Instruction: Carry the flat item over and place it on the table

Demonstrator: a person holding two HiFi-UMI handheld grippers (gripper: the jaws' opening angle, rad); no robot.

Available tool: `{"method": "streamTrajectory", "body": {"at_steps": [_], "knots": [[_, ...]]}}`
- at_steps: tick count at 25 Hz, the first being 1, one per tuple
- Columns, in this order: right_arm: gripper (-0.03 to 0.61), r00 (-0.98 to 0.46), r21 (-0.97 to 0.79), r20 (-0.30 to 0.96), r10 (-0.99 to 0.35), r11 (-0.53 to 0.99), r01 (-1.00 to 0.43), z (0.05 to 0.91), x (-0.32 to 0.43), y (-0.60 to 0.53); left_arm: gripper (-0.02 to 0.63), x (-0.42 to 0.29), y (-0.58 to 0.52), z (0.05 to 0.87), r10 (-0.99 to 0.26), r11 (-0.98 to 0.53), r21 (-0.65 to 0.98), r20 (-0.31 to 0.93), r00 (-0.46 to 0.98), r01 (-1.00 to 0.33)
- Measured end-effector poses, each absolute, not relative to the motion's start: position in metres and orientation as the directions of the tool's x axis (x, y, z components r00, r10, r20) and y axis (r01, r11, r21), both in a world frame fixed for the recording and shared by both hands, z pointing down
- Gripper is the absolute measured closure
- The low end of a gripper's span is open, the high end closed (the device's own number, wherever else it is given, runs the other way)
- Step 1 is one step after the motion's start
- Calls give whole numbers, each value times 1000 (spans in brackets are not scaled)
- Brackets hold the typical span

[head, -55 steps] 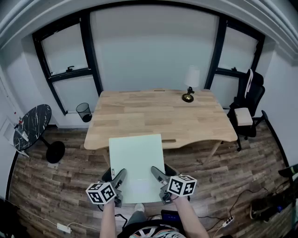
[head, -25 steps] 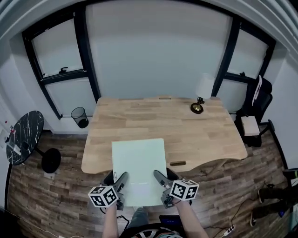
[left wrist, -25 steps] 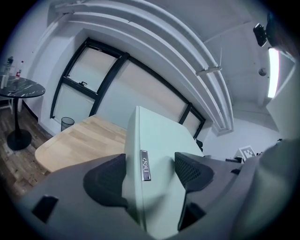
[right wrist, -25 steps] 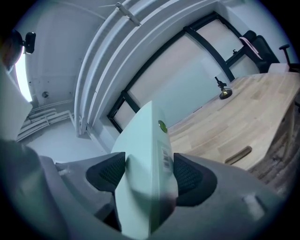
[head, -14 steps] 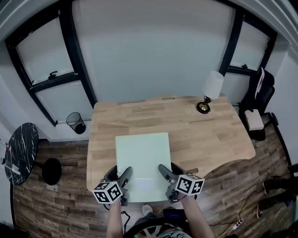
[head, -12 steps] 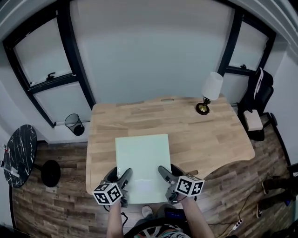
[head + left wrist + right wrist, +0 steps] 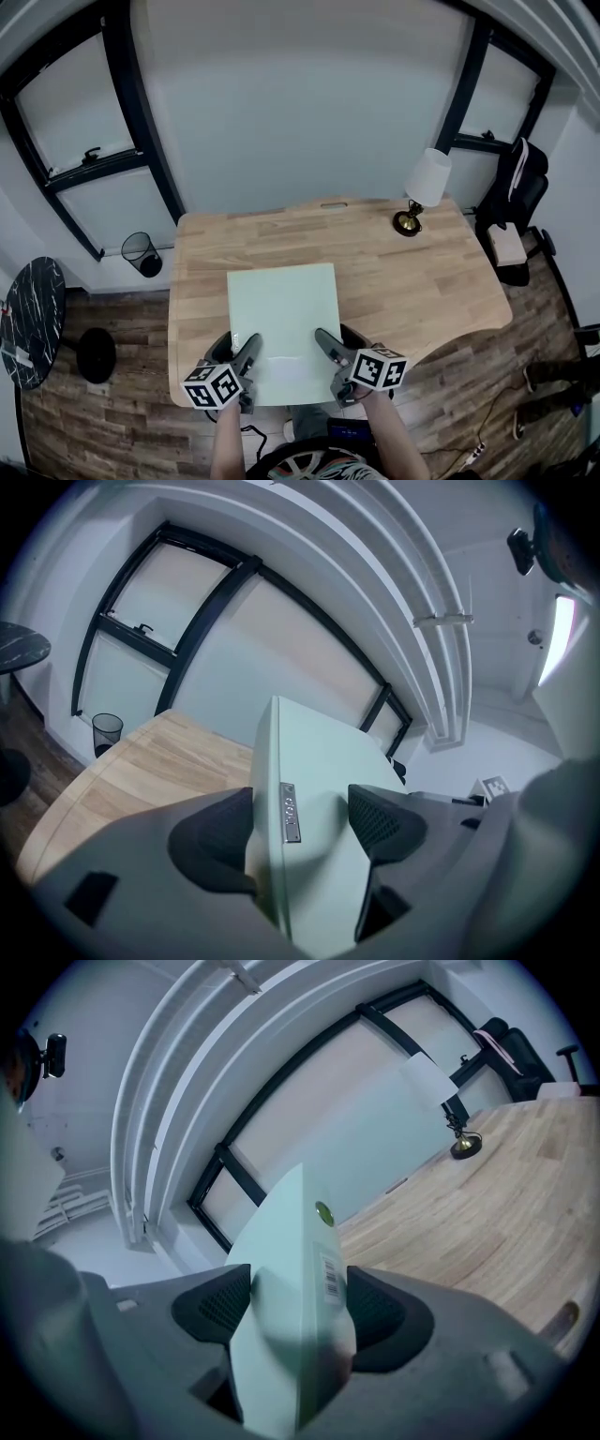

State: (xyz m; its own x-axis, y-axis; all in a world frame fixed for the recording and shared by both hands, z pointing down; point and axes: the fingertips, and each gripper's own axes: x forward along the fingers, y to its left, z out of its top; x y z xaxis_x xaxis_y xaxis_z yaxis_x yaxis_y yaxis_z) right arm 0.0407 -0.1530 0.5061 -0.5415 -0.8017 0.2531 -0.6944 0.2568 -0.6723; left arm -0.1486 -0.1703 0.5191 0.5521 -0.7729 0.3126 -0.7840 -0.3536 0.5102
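The left tongs (image 7: 247,353) and right tongs (image 7: 325,343) each clamp the near edge of a smooth, pale-green rectangular flat item (image 7: 283,305) over the light wooden table (image 7: 422,272).

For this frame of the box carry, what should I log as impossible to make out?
Head view: whether the pale green flat box touches the light wooden table or hangs above it; the box itself hides any gap.
Left gripper view: print on the box's small silver label, too small.
Right gripper view: print on the white barcode sticker, blurred.
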Motion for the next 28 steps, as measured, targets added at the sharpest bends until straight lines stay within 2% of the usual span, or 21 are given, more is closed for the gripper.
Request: {"method": "streamTrajectory", "body": {"at_steps": [10,28], "knots": [[272,-549,-679,265,-792,251,-690,518,43,-187,298,-147,-203,531,-772,-335,519,328,545,-786],[272,-568,-703,397,-721,159,-693,595,47,-225,304,-144,-232,607,-726,-224,559,451,520,-798]]}}
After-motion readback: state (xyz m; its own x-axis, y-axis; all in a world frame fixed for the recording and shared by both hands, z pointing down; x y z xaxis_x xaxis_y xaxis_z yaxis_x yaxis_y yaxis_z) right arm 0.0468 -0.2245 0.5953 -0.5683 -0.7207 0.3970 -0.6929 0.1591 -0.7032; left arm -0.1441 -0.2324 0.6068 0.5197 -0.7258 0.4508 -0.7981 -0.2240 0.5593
